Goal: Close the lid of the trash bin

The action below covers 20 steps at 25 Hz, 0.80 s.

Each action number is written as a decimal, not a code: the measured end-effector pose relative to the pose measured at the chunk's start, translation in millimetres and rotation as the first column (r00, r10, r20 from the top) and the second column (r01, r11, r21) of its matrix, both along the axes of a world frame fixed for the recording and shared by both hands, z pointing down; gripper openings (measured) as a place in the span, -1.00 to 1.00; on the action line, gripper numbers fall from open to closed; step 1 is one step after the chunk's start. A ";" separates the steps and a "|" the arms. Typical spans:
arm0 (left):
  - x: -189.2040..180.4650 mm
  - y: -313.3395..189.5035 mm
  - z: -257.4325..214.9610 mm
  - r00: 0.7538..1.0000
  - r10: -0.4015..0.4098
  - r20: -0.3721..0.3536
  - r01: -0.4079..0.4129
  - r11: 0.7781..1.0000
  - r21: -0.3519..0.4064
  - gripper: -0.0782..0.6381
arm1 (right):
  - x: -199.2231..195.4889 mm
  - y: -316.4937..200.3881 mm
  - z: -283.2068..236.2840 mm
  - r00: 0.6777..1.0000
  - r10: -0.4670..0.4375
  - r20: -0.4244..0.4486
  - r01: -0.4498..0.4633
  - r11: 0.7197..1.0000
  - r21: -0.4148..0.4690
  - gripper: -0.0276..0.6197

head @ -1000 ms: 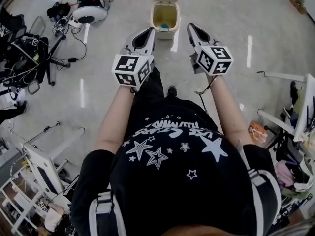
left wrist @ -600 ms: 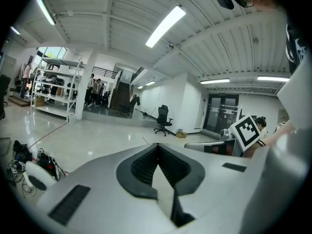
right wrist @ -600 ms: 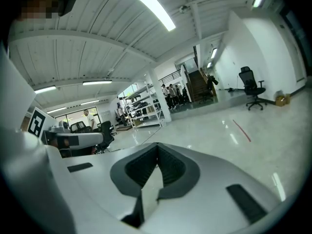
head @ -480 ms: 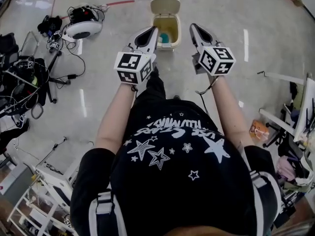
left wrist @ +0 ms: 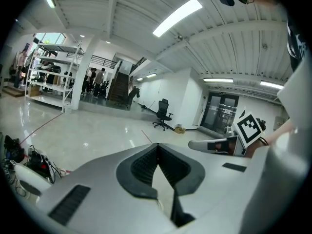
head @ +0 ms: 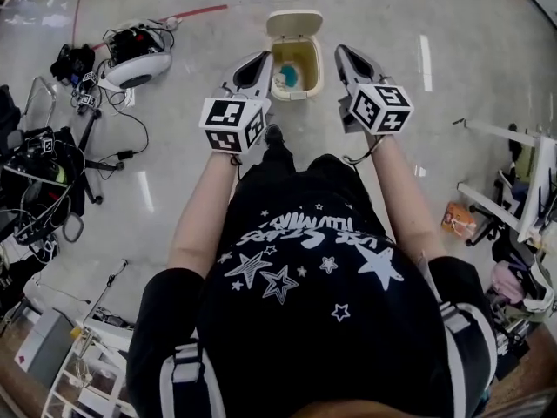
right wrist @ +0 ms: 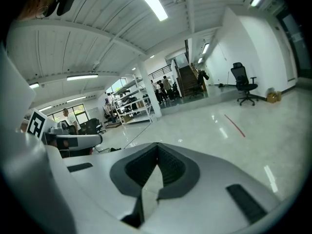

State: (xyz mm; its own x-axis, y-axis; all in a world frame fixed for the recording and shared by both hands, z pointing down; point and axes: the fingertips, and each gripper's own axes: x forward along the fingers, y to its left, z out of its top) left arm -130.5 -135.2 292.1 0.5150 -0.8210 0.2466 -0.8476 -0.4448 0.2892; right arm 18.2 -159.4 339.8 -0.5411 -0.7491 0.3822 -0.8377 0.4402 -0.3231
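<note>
The left gripper (head: pixel 258 62) has its jaws pressed together on nothing. One bin (head: pixel 294 94) stands on the floor ahead of and below the jaws, between the two grippers. Its single lid (head: pixel 293 23) is tipped back on the far side, beyond the opening. The right gripper (head: pixel 345 55) is likewise pinched together and empty. Both look about equally near, and the lid must swing back toward the jaws.
</note>
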 end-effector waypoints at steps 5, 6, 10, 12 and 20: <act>8.8 -25.4 19.0 1.000 0.024 0.016 -0.023 0.999 -0.033 -0.75 | 5.6 -26.8 9.1 1.000 0.011 -0.014 -0.011 1.000 -0.006 -0.93; 11.8 -29.5 22.2 0.999 0.025 0.021 -0.024 0.999 -0.038 -0.75 | 8.1 -32.5 11.0 1.000 0.013 -0.011 -0.013 1.000 -0.009 -0.93; 18.6 -53.0 32.1 0.999 0.006 0.037 -0.004 0.999 -0.052 -0.75 | 12.8 -62.9 21.9 1.000 -0.009 -0.008 0.009 1.000 -0.011 -0.93; 22.0 -65.2 39.2 0.999 -0.016 0.045 0.019 0.998 -0.065 -0.75 | 14.4 -76.1 32.1 0.999 -0.037 -0.005 0.037 0.999 -0.030 -0.93; 45.6 -112.7 61.4 0.995 -0.079 0.061 0.084 0.992 -0.092 -0.75 | 20.0 -123.3 75.7 0.987 -0.155 -0.027 0.152 0.984 -0.097 -0.93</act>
